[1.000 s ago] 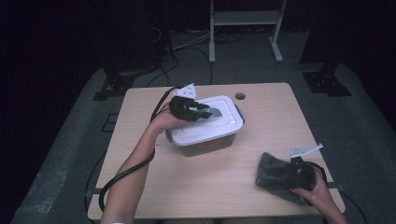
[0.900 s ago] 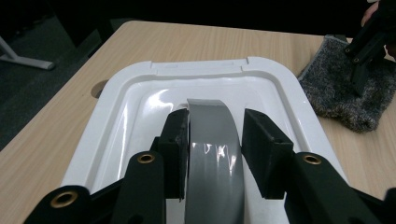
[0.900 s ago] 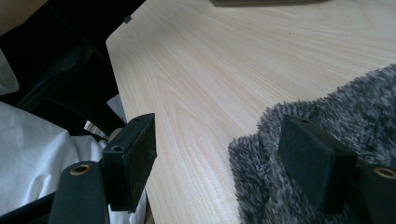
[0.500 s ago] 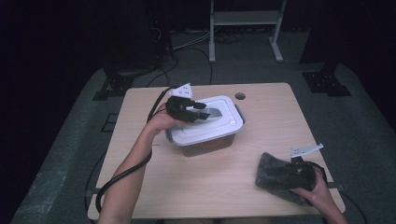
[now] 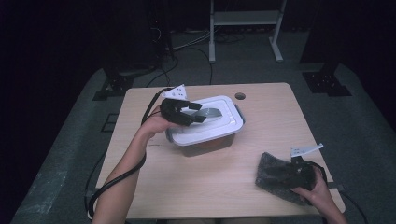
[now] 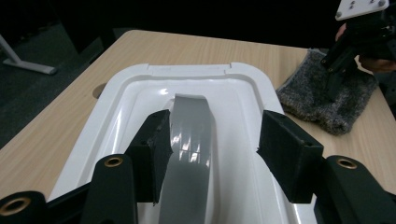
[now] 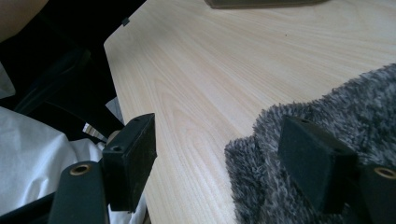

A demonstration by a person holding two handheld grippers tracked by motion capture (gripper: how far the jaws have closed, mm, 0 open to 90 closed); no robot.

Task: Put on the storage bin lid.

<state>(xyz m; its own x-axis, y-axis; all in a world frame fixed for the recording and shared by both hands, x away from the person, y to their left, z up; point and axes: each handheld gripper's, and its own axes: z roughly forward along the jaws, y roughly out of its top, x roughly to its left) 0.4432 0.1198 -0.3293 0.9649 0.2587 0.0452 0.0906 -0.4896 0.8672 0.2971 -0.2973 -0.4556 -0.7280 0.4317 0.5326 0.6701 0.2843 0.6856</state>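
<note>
One white lidded box (image 5: 205, 123) with one grey handle (image 6: 189, 154) sits mid-worktop (image 5: 210, 182). The left gripper (image 5: 187, 114) hovers over it, jaws just opening, handle between them unpressed. One grey fuzzy cloth (image 5: 275, 177) lies near right, under the right gripper (image 5: 299, 170), whose jaws stand apart.

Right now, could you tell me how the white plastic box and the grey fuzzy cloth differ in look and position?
The white box is rigid, glossy and lidded, with a grey handle; the grey cloth is soft, fuzzy and crumpled flat. The box sits mid-table under the left gripper, whose jaws have just been opening around its handle; the cloth lies at the near right corner under the right gripper. Both rest on the wooden table.
</note>
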